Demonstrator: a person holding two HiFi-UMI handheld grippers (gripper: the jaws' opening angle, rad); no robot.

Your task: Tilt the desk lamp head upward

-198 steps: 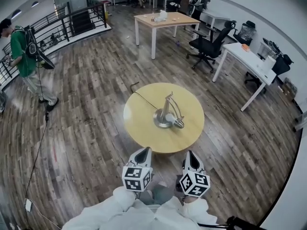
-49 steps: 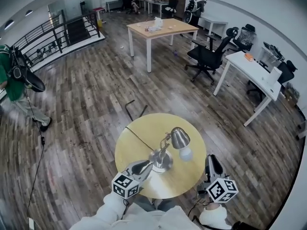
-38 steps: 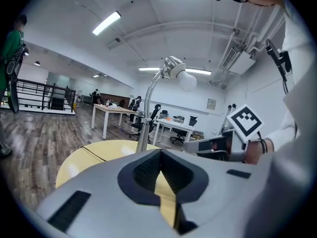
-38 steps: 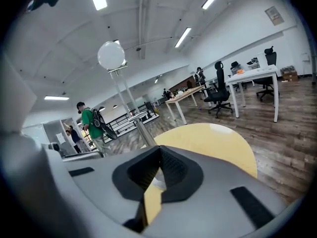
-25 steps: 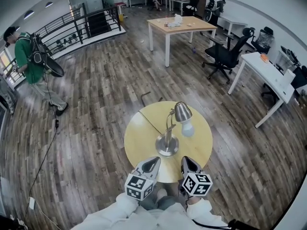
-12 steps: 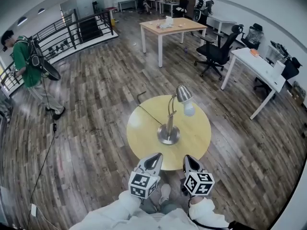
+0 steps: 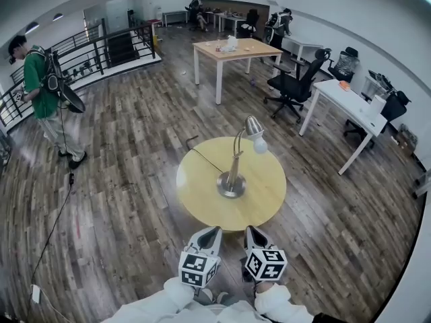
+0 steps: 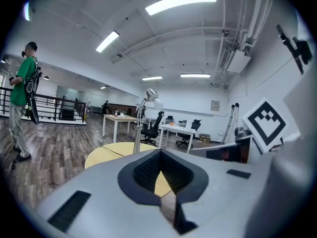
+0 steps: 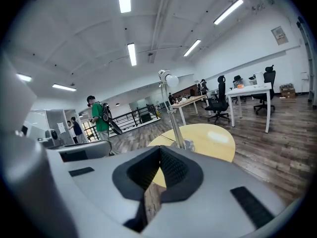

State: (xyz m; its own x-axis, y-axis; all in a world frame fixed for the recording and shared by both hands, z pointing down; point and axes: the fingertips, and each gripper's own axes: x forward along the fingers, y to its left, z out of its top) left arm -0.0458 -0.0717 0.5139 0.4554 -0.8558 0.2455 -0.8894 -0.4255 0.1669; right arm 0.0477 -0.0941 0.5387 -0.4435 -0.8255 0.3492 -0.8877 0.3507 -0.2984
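The silver desk lamp stands upright on the round yellow table (image 7: 202,180), with its base (image 7: 231,185) near the middle. Its arm rises to the head (image 7: 254,126), which is tilted up with the white bulb (image 7: 260,147) showing beneath it. My left gripper (image 7: 209,233) and right gripper (image 7: 252,232) hover side by side just off the table's near edge, both shut and holding nothing. In the left gripper view the lamp head (image 8: 152,95) stands beyond the shut left gripper (image 8: 161,157). In the right gripper view the lamp head (image 9: 167,77) rises past the shut right gripper (image 9: 160,151).
The lamp's black cable (image 7: 202,149) runs off the table's far left onto the wooden floor. A person in a green shirt (image 7: 39,89) stands at the left by a railing. A wooden desk (image 7: 229,46), a black office chair (image 7: 291,79) and a white desk (image 7: 350,89) stand behind.
Both grippers have drawn back from the table's edge and the table sits farther off. The lamp head, folded down over the base in the earliest frame, stays raised.
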